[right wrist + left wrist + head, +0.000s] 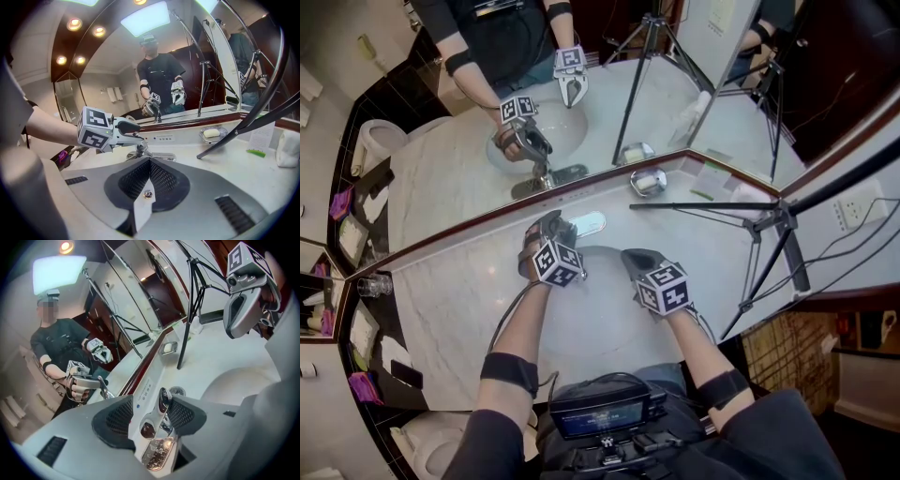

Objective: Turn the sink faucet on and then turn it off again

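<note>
Bathroom in pale marble, with a mirror (441, 159) running along the back of the table (450, 309). Starting at the left tool (151, 405): spread wide, astride the lever (164, 398) of the faucet (158, 446), pinching nothing; one pad just beside the chrome, the other well apart from it (touching or not, cannot tell). Next, the right tool (149, 165): pressed together on nothing, hovering over the sink basin (598, 314), near the left one. Outward from both: faucet fixed at the back rim of the basin, just in front of the mirror, spout reaching over the bowl.

Looks rigid and heavy, bolted to the table, so no lifting or shifting; gives only at the lever, presumably on a pivot. Polished chrome, likely slick under the pads, more so if wet. Best taken near the lever's free end, pinched across its two flanks or nudged from one side with a single pad, for most leverage with least force. Probably calls for a short, gentle swing one way, then the same back.

Counted: one faucet, one lever, one basin, two tools, one soap dish (224, 132) with one bar of soap (212, 132), one tumbler (375, 284) at the table's left end, one tripod (780, 220) on its right (mirror doubles left out).
</note>
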{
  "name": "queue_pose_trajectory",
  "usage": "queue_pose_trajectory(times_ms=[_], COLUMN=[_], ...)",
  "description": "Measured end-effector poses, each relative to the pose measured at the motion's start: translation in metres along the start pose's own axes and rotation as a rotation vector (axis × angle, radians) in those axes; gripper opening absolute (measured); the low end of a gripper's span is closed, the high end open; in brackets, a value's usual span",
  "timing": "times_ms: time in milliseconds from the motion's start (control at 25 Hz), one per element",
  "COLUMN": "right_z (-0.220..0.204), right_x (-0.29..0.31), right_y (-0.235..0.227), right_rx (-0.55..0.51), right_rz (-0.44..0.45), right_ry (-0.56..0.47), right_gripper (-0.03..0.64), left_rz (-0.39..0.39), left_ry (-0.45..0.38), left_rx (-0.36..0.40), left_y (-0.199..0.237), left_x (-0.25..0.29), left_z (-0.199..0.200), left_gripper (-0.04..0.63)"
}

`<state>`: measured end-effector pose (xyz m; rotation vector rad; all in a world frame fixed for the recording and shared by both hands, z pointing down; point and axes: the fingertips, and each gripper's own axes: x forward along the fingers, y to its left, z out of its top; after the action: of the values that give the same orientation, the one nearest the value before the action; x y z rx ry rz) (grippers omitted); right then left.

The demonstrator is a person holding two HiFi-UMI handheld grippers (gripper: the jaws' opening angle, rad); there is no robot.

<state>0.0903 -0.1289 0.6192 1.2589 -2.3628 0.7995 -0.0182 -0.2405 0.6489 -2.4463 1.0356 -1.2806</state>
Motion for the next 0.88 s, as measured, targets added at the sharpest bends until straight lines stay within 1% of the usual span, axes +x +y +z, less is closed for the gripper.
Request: queue_pose_trajectory(times_ms=[320, 600, 680, 720, 760, 880], right_z=[0.0, 0.004, 0.005, 0.006, 0.007, 0.011], right_x=[-0.001, 0.0, 0.001, 0.001, 0.002, 0.003], right_y=[0.001, 0.011, 0.015, 0.017, 0.019, 0.027], right_rx=[0.002, -0.013, -0.019, -0.022, -0.026, -0.039], right_rz=[0.002, 0.019, 0.025, 0.028, 0.032, 0.043], right_ry=[-0.007, -0.015, -0.018, -0.019, -0.02, -0.023], right_gripper=[0.02, 0.021, 0.021, 0.021, 0.021, 0.02], left_rz=[0.002, 0.001, 0.007, 0.017, 0.03, 0.058], left_ry=[0.018, 0.013, 0.014, 0.012, 0.009, -0.009], left_rx=[-0.003, 0.026, 0.029, 0.024, 0.013, -0.063], left_y=[-0.004, -0.015, -0.016, -0.015, -0.013, -0.008], left_x=[-0.004, -0.03, -0.041, -0.048, -0.054, -0.076], left_z=[-0.004, -0.007, -0.009, -0.011, -0.012, -0.017], left_gripper=[0.207, 0.144, 0.139, 0.096, 0.078, 0.005])
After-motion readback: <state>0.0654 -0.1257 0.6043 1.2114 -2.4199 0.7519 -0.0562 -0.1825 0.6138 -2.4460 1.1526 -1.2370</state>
